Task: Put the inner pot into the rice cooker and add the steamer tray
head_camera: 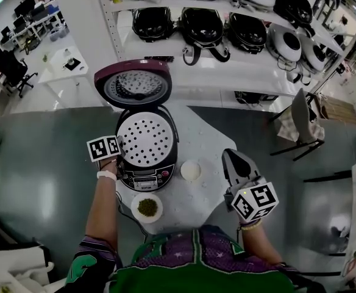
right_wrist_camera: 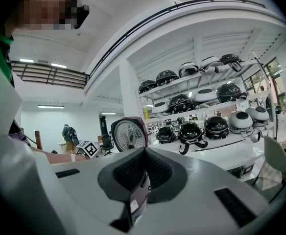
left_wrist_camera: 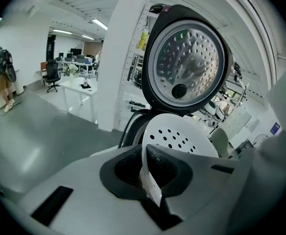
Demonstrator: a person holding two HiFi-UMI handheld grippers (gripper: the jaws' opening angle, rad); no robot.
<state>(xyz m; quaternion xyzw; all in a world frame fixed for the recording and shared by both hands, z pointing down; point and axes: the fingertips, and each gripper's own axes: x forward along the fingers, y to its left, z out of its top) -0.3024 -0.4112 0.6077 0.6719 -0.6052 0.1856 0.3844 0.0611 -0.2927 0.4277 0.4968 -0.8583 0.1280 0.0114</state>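
Your left gripper (left_wrist_camera: 148,155) has its jaws clamped on the rim of the steamer tray (head_camera: 145,140). The tray lies across the mouth of the rice cooker (head_camera: 146,177), whose lid (head_camera: 133,86) stands up at 12 o'clock. The inner pot is hidden underneath, presumably already in, so what's left looks like letting go. The right gripper (right_wrist_camera: 144,153) hangs at 3 o'clock, jaws together on nothing. On the surface (head_camera: 193,130), a small white dish (head_camera: 191,170) sits at 4 and a bowl of green bits (head_camera: 146,207) at 6. Neither blocks you.
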